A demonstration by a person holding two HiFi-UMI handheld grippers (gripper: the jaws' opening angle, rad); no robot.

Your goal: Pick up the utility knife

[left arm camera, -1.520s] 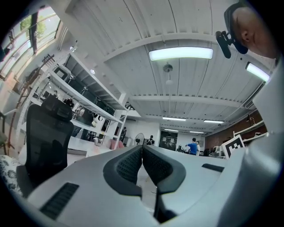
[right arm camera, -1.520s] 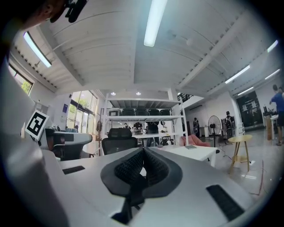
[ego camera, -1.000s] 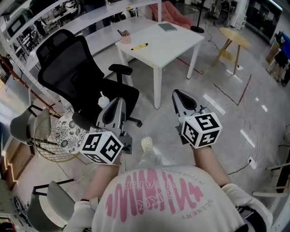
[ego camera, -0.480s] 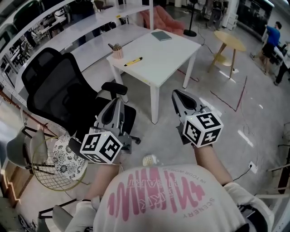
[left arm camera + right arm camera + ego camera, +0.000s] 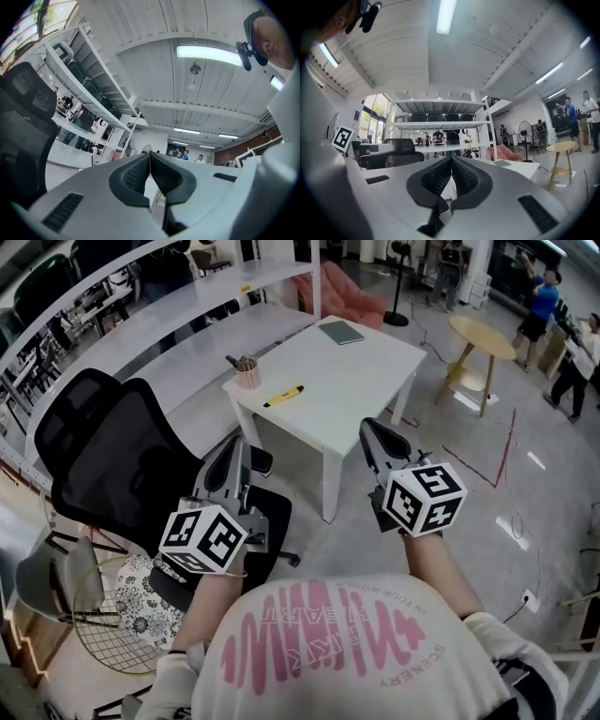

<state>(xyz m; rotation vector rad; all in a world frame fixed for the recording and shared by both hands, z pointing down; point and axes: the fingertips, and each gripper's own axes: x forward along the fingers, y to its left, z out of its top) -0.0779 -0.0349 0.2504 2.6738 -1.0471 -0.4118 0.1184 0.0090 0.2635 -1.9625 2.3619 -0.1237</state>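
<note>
A yellow utility knife (image 5: 283, 396) lies on the white table (image 5: 352, 381) near its left side, beside a pink pen cup (image 5: 247, 374). Both grippers are held in front of the person, short of the table. My left gripper (image 5: 233, 450) is shut with nothing in it and hangs over the black office chair. My right gripper (image 5: 371, 431) is shut and empty too, near the table's front edge. In the left gripper view the jaws (image 5: 150, 157) meet tip to tip. The right gripper view shows its jaws (image 5: 452, 161) closed, with the table (image 5: 520, 169) ahead.
A black office chair (image 5: 131, 474) stands left of the table. A green notebook (image 5: 341, 331) lies at the table's far side. A round wooden side table (image 5: 482, 335) stands at the right. White shelving (image 5: 141, 315) runs along the left. People stand in the far right corner.
Both grippers have moved forward toward the white table, which now lies closer. The chair has slid under the left gripper. Both stay shut.
</note>
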